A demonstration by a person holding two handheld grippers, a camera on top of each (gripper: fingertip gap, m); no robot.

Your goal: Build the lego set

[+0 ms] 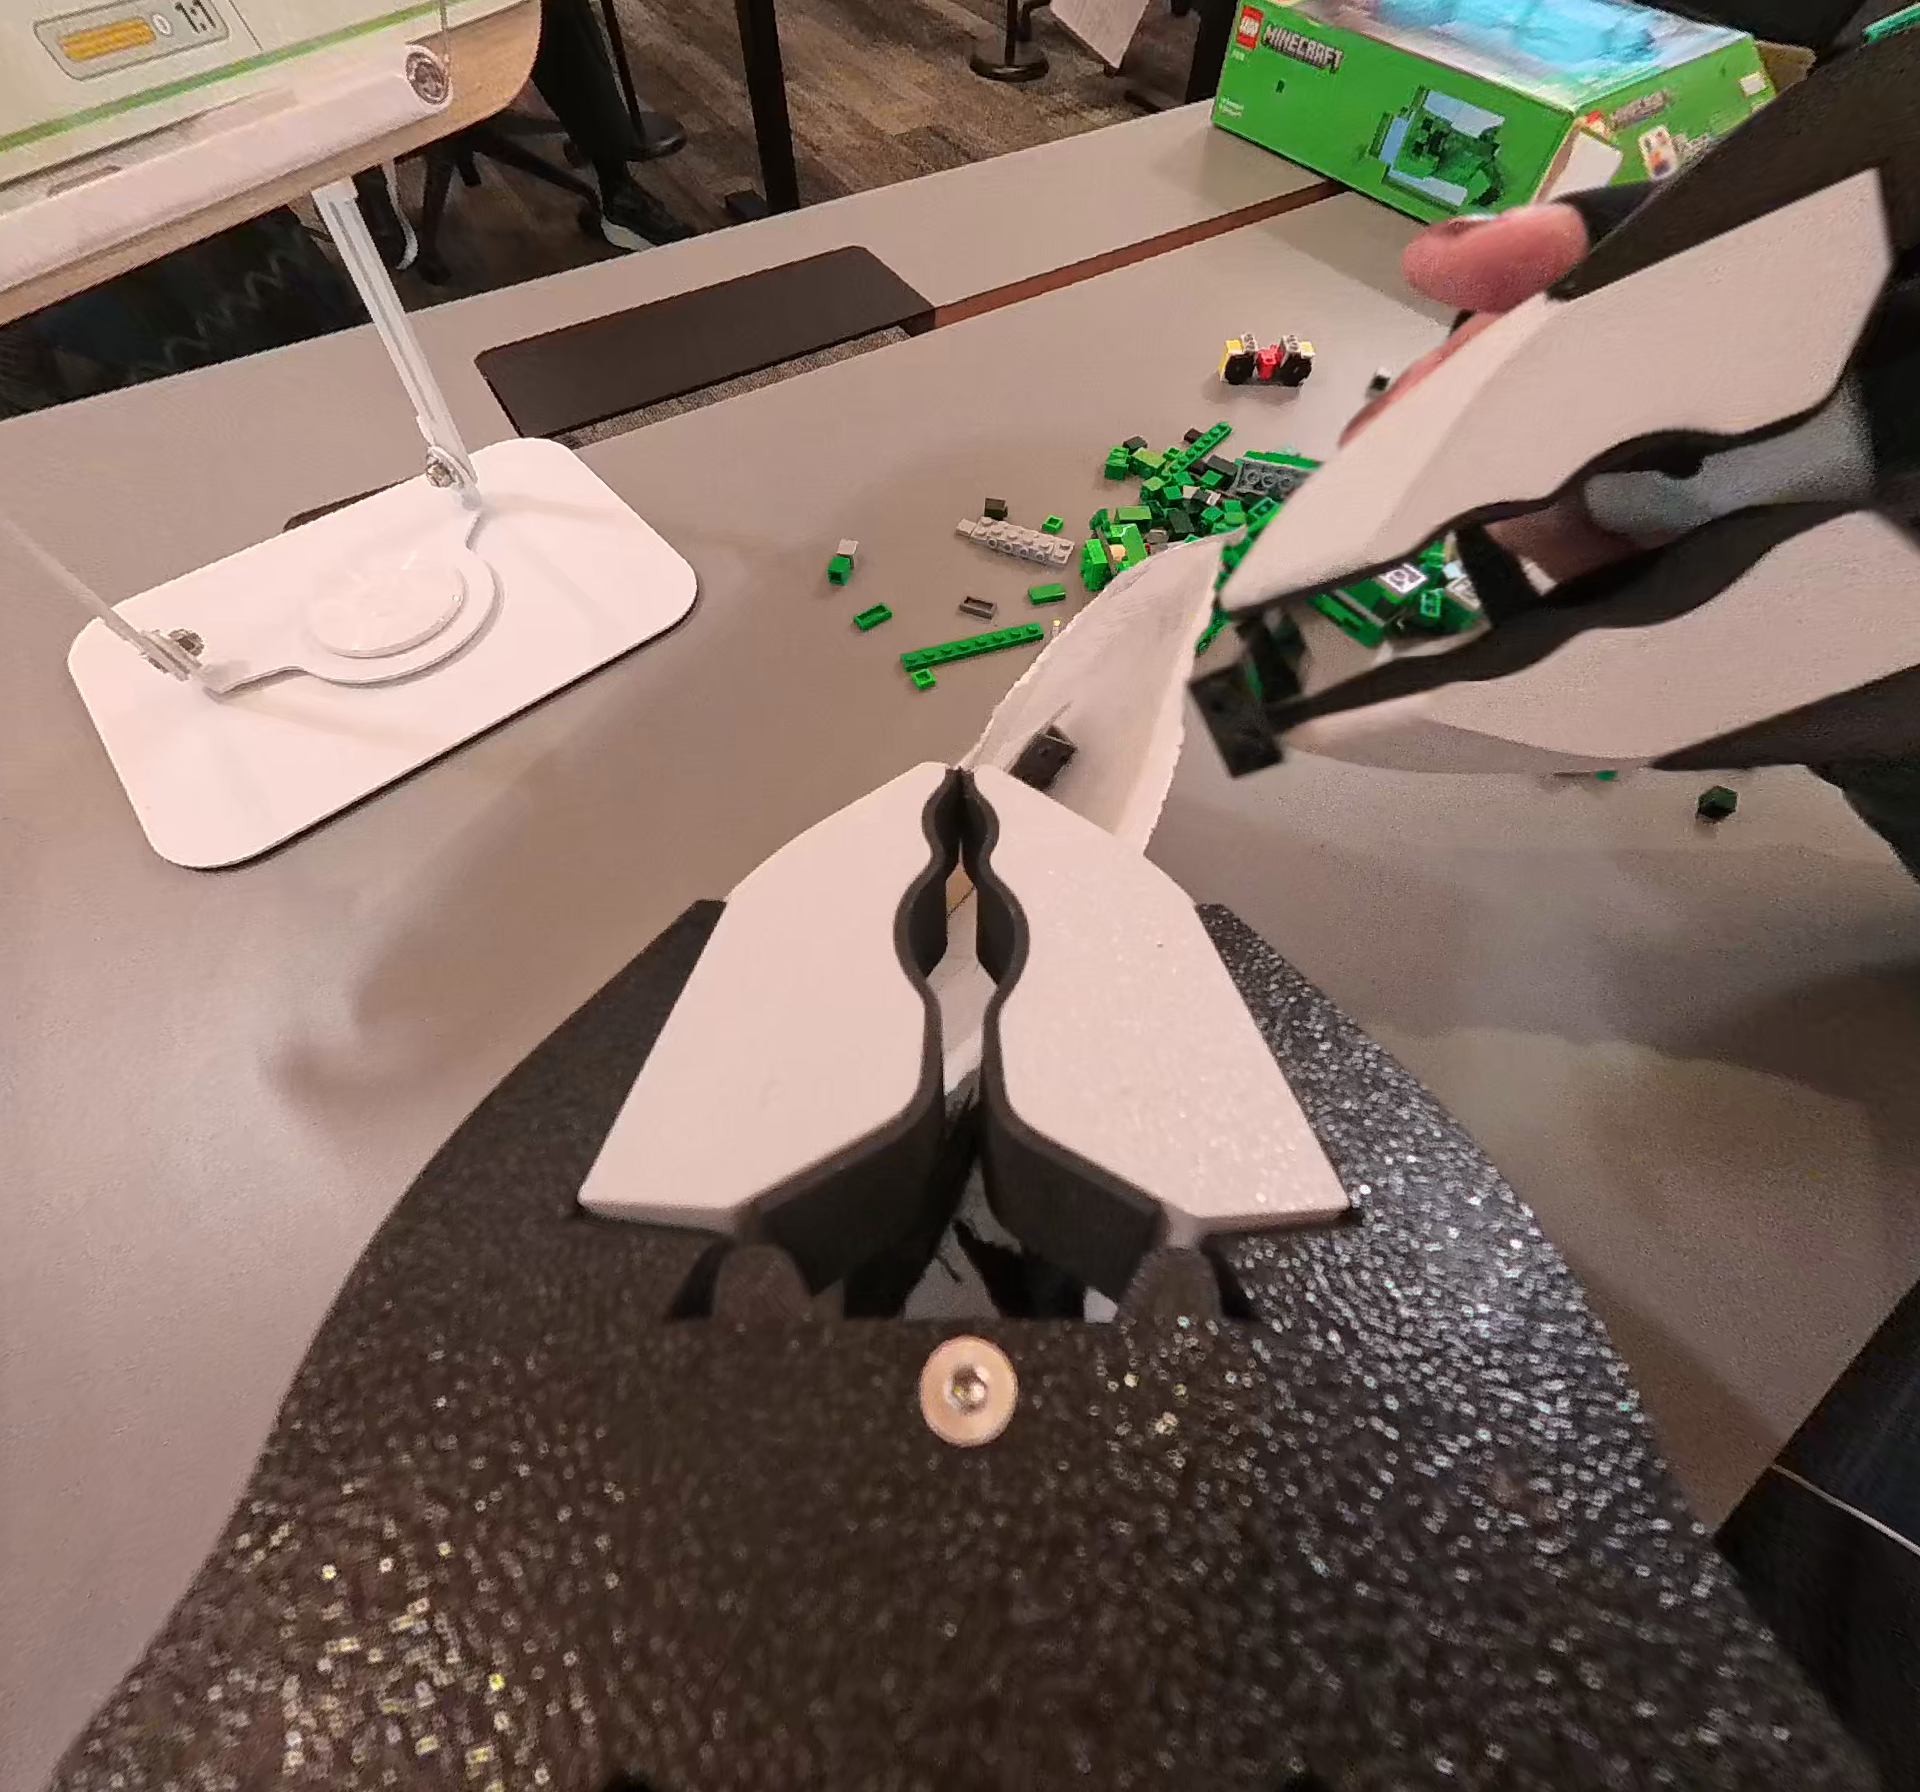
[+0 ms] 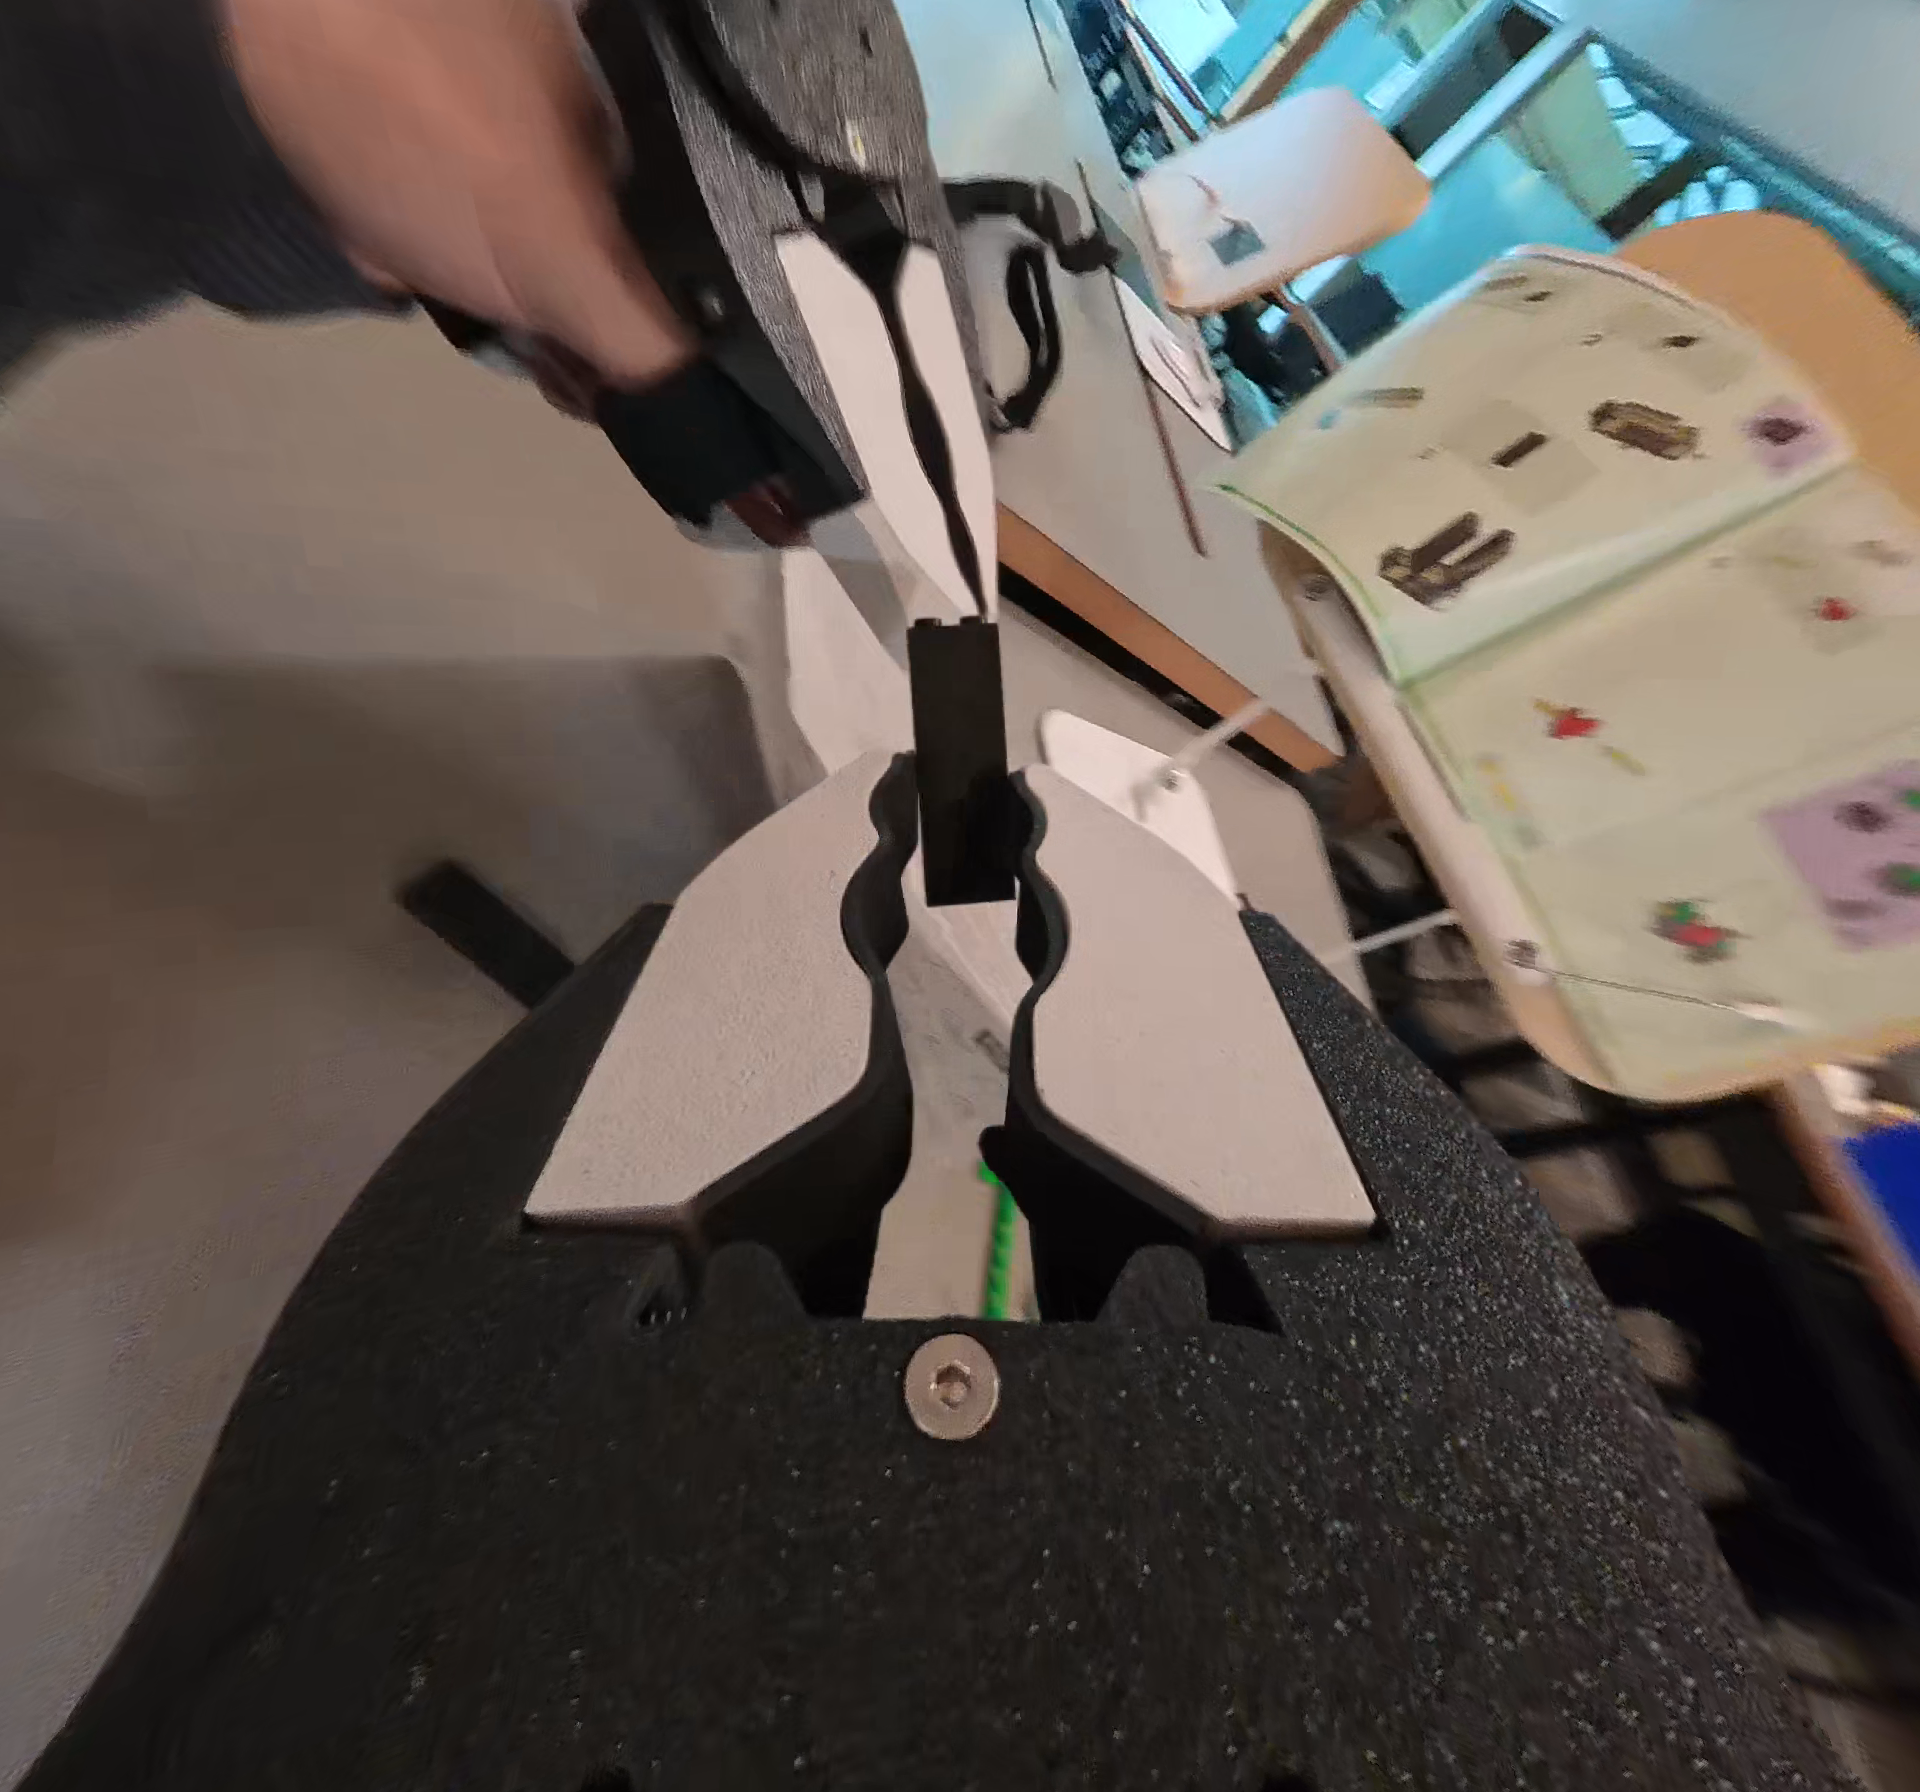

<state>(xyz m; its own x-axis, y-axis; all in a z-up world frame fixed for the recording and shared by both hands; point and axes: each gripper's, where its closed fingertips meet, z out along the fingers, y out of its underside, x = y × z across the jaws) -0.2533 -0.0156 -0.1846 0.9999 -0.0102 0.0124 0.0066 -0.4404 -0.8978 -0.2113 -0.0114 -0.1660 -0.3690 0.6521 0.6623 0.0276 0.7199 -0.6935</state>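
The right gripper's (image 2: 961, 792) fingers (image 2: 748, 994) clamp a black brick (image 2: 958, 786); the left gripper's (image 1: 963, 786) fingers clench a white paper bag (image 1: 1122, 662) just ahead. Green pieces (image 1: 1164, 506) lie beyond on the bench (image 1: 312, 1015). A slack squeeze could drop the brick.

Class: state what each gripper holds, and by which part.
Right gripper pinches a black brick at its lower end. Left gripper grips a white paper bag's edge.

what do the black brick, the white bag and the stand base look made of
Black brick: hard glossy plastic, judging by its sharp edges and studs. White bag: looks like thin paper, matte and curled, though it could be film. Stand base: smooth white sheet, probably painted metal, with a soft sheen and a thin edge.
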